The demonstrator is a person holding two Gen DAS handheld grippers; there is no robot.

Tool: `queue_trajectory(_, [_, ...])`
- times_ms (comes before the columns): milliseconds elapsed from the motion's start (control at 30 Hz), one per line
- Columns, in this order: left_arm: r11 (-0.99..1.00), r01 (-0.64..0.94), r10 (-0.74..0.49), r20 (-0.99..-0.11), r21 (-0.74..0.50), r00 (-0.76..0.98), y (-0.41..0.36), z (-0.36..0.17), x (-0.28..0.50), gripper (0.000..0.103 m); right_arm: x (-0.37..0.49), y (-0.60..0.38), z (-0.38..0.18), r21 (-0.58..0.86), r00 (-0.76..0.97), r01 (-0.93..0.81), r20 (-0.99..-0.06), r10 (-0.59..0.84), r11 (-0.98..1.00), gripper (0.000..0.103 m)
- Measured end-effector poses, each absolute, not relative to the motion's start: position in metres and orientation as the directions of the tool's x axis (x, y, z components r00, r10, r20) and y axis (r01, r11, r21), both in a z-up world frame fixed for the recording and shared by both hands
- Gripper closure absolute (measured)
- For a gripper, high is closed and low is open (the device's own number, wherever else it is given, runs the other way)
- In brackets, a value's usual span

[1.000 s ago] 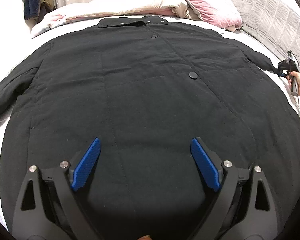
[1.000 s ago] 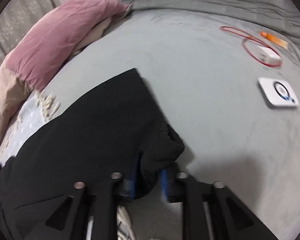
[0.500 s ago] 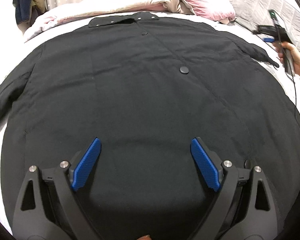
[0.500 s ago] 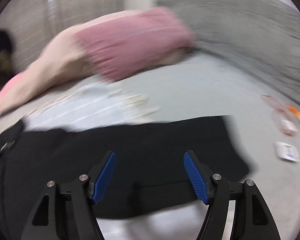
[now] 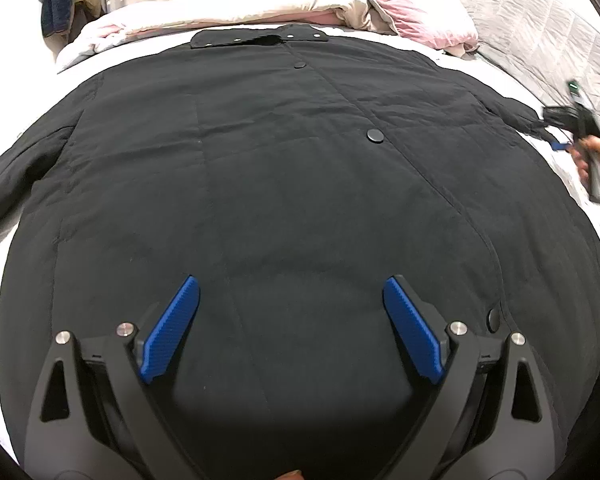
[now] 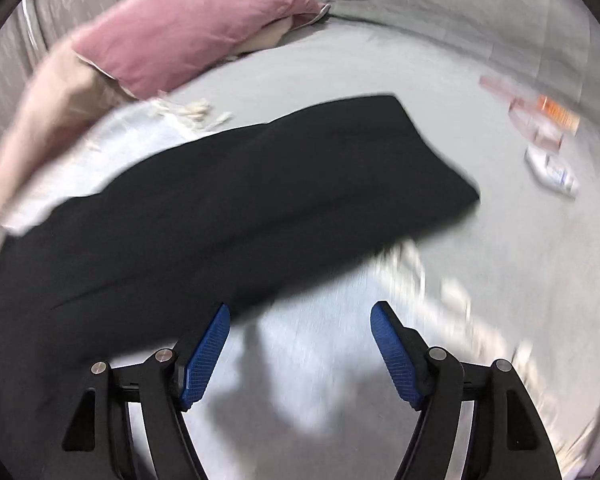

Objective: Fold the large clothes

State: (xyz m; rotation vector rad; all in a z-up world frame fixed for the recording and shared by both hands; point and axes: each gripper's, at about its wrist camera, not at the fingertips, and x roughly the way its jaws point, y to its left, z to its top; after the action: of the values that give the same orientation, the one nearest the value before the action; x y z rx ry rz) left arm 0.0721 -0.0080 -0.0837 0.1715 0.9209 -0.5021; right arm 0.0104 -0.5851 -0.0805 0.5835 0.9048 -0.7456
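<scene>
Here both the left gripper [image 5: 292, 320] and right gripper [image 6: 300, 344] gape empty; only the right view shows the coat's sleeve [image 6: 300, 184] end.

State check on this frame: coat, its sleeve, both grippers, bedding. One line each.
black coat: spread flat on the bed, front up, unfolded
right sleeve: lying extended on the sheet, not gripped
left gripper: open, empty, over the coat hem
right gripper: open, empty, beside the sleeve
pink pillow: piled with the duvet
</scene>
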Motion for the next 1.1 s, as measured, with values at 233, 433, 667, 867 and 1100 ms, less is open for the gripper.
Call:
queue_trajectory(233, [0.88, 0.458, -0.366, -0.797, -0.128, 0.481, 0.005, -0.075, 0.05, 0.009, -0.054, -0.493, -0.068, 0.32, 0.53, 0.693, -0.833, -0.156, 0.645, 0.029])
queue_trajectory(433, [0.873, 0.472, -0.379, -0.779, -0.122, 0.499, 0.021, -0.08, 0.026, 0.009, -0.076, -0.42, -0.064, 0.289, 0.564, 0.581, -0.817, -0.12, 0.761, 0.025])
queue_trajectory(667, [0.878, 0.469, -0.36, -0.778, -0.097, 0.514, 0.055, -0.088, -0.014, 0.009, -0.085, -0.378, -0.089, 0.14, 0.512, 0.517, -0.841, -0.174, 0.844, 0.023])
queue_trajectory(867, [0.864, 0.504, -0.3, -0.82, -0.016, 0.488, 0.063, -0.083, -0.053, 0.008, -0.098, -0.378, -0.089, 0.1, 0.485, 0.528, -0.85, -0.203, 0.843, 0.02])
queue_trajectory(1100, [0.856, 0.497, -0.376, -0.834, -0.145, 0.404, 0.072, -0.043, -0.063, 0.008, -0.11, -0.38, -0.074, 0.135, 0.486, 0.579, -0.849, -0.206, 0.804, 0.02])
